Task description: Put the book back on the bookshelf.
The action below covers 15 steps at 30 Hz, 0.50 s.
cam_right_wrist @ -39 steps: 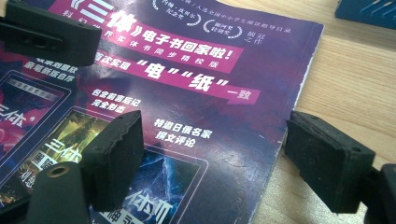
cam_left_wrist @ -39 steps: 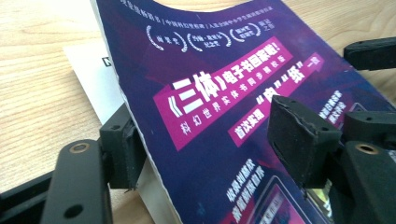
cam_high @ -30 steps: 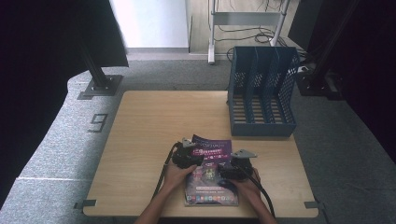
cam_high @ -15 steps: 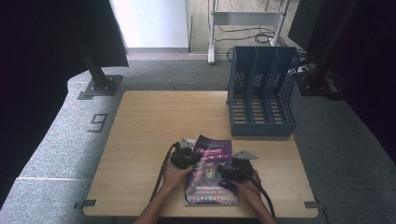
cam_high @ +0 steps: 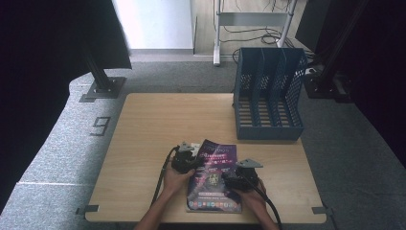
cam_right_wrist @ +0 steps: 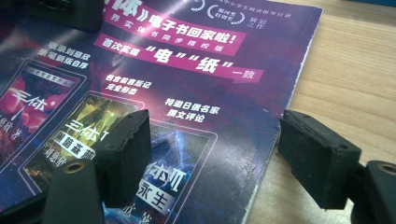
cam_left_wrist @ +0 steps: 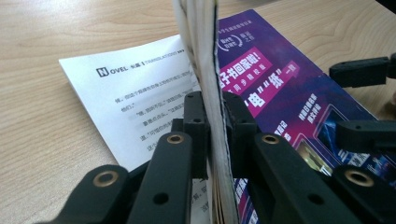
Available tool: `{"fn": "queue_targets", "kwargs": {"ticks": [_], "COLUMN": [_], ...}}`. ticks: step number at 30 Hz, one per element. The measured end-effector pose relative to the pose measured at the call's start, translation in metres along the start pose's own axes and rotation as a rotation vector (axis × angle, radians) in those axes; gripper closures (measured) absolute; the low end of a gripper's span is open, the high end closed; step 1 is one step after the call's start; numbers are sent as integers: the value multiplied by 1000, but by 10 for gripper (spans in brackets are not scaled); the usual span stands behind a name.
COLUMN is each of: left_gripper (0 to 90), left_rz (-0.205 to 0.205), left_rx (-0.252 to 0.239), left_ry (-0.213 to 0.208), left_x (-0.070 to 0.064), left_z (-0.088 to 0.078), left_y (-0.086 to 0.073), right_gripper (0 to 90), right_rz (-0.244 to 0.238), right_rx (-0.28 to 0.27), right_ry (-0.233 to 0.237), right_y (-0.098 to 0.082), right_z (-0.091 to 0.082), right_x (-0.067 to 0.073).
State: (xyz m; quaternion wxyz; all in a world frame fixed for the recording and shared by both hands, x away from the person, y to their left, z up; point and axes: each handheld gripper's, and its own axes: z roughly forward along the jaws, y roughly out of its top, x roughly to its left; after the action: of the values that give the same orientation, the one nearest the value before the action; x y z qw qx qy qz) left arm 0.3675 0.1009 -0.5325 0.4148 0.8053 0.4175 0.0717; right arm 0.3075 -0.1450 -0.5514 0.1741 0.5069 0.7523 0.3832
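- Jaws on the left gripper (cam_left_wrist: 212,140) are clamped on the raised edge of the magazine (cam_high: 215,176); its page stack stands on end between them, cover side to the right in the left gripper view.
- Right gripper (cam_right_wrist: 212,154): jaws wide apart, gripping nothing, hovering over the magazine's cover near its right edge.
- Magazine sits at the near middle of the worktop (cam_high: 153,129), most of it flat, left edge lifted. A white printed sheet (cam_left_wrist: 140,88) lies just beside or under it on the left.
- File rack (cam_high: 268,93) stands at the far right corner, well apart from the magazine, slots looking empty.
- Step, my read: picking the magazine up off the worktop, left side already pinched, right side not yet.
- Next likely needs the right jaws to straddle the free edge and close, then a two-handed lift, probably toward the rack.
- Risk: floppy pages sagging or slipping; white sheet may drag along.
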Motion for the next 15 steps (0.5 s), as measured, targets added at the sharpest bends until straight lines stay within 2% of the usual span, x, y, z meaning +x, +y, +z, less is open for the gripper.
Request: {"fn": "queue_targets", "kwargs": {"ticks": [10,15], "left_gripper": [824,796], "left_rz": [-11,-8], "left_rx": [-5,-13], "left_ry": [-3,4], "left_x": [1,1], "left_z": [-1,0], "left_y": [0,0], "right_gripper": [259,256], "right_rz": [-6,-13], "right_rx": [7,10], "right_ry": [11,19], "right_y": [-3,-3], "right_z": [-4,-4], "right_x": [4,3]}}
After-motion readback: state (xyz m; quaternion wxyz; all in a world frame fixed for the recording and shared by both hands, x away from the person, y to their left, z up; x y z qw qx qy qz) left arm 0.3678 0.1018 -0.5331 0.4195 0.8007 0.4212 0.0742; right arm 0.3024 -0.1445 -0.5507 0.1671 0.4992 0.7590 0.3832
